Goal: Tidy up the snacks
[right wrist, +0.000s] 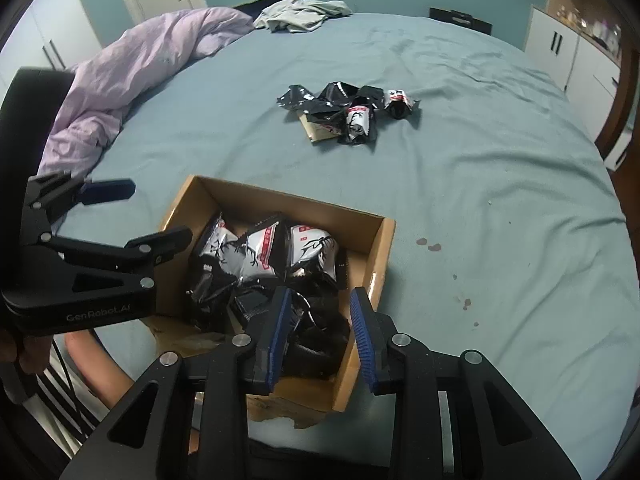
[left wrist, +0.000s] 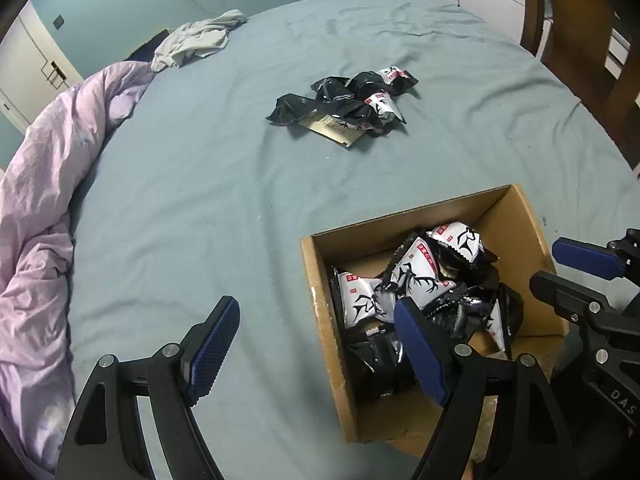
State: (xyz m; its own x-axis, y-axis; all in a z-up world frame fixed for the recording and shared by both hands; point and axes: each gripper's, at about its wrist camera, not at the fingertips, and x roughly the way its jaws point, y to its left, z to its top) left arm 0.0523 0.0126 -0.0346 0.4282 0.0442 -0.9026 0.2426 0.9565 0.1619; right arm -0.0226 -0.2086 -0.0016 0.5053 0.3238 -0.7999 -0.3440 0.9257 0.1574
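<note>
An open cardboard box (left wrist: 320,292) (right wrist: 380,256) sits on the blue-grey bed sheet and holds several black-and-white snack packets (left wrist: 404,284) (right wrist: 264,256). A loose pile of the same packets (left wrist: 352,104) (right wrist: 348,110) lies farther out on the sheet, on a tan card. My left gripper (left wrist: 316,344) is open and empty, straddling the box's left wall. My right gripper (right wrist: 320,328) is open and empty, low over the box's near right corner. It also shows at the right edge of the left wrist view (left wrist: 576,272).
A lilac duvet (left wrist: 44,216) (right wrist: 132,72) lies bunched along the left side. A grey garment (left wrist: 196,42) (right wrist: 300,14) lies at the far edge. A wooden chair (left wrist: 580,40) stands at the right. White cabinets (right wrist: 568,52) stand behind. Small stains (right wrist: 430,245) mark the sheet.
</note>
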